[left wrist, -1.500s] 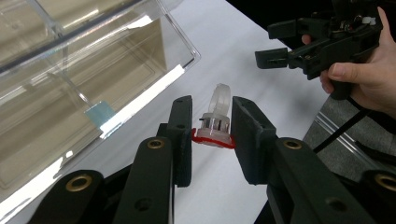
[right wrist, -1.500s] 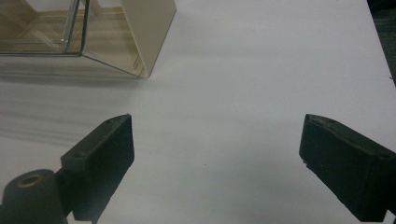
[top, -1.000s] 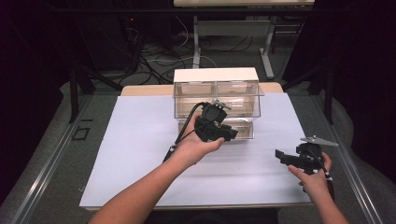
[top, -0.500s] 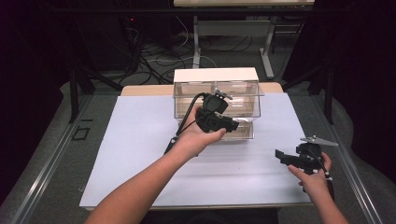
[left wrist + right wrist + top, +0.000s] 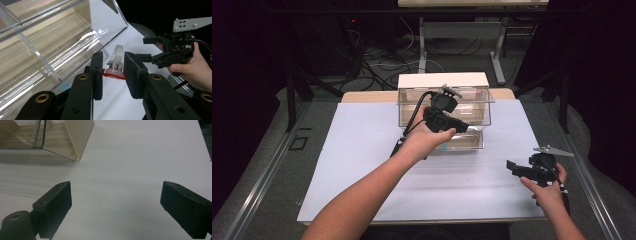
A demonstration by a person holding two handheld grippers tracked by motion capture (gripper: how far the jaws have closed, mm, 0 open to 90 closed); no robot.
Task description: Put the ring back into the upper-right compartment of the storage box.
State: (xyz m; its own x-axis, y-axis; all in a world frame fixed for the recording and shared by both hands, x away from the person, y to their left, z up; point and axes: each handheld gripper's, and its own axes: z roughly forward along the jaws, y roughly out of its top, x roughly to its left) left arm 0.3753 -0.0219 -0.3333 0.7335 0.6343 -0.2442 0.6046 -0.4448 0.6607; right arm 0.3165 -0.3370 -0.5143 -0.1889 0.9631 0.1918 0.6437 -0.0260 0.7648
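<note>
A clear plastic drawer cabinet [image 5: 442,82] with a cream top stands at the back middle of the white table cover [image 5: 357,155]. Its lower drawer [image 5: 464,142] is pulled out. My left gripper [image 5: 462,127] hovers over that drawer, in front of the cabinet. It is shut on a small clear piece with a red base [image 5: 115,67], seen between its jaws in the left gripper view [image 5: 113,57] beside the cabinet's clear wall [image 5: 50,37]. My right gripper [image 5: 513,168] rests low at the front right, open, with only bare white cover between its jaws [image 5: 116,192].
The cabinet's cream corner [image 5: 78,135] lies ahead and to the left of my right gripper. The right hand and gripper [image 5: 147,48] show beyond the left jaws. Cables and metal table legs [image 5: 422,45] stand on the floor behind the table.
My left gripper has moved a little farther back and up toward the cabinet with the small piece in it. The right gripper has stayed put.
</note>
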